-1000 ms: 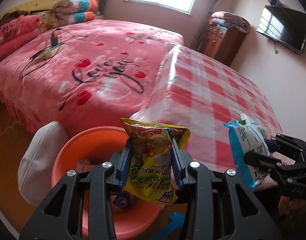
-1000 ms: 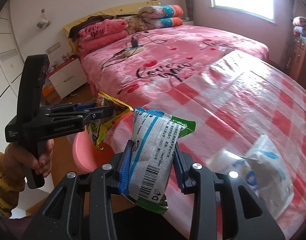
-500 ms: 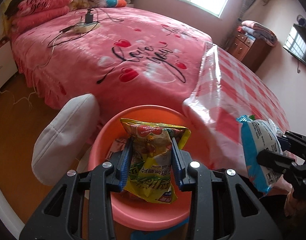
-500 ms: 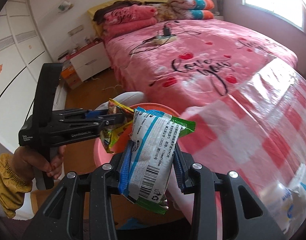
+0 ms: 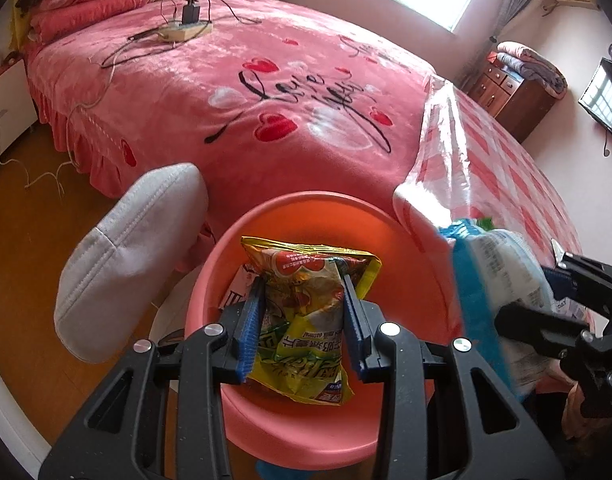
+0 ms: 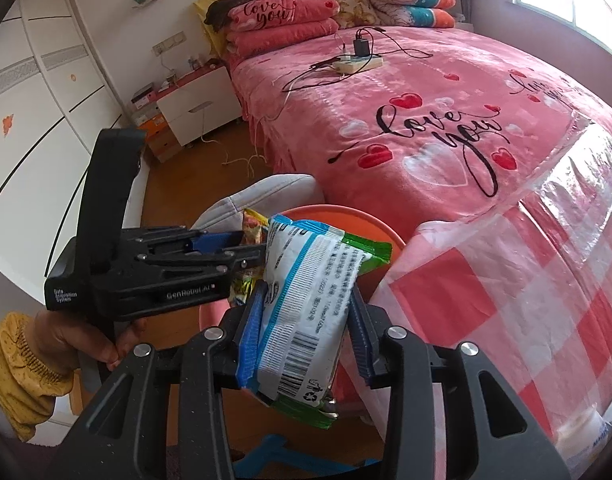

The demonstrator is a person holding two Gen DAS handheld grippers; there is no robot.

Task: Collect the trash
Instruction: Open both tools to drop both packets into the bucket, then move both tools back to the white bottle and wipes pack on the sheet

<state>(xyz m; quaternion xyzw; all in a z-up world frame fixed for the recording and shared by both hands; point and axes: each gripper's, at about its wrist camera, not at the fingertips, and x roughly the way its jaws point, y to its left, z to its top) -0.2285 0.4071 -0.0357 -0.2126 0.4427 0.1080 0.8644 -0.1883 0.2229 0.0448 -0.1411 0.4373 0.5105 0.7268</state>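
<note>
- My left gripper [image 5: 302, 316] is clamped tight on the yellow snack bag [image 5: 306, 320], which hangs over the orange basin [image 5: 417, 280].
- My right gripper [image 6: 306, 328] has its jaws easing apart; the white and blue wrapper [image 6: 306, 304] sits between the pads, just beside the basin's rim.
- Both packets stand lengthwise, top ends pointing away from me.
- The wrapper's lower end blurs in the left view; the basin's floor is mostly hidden.
</note>
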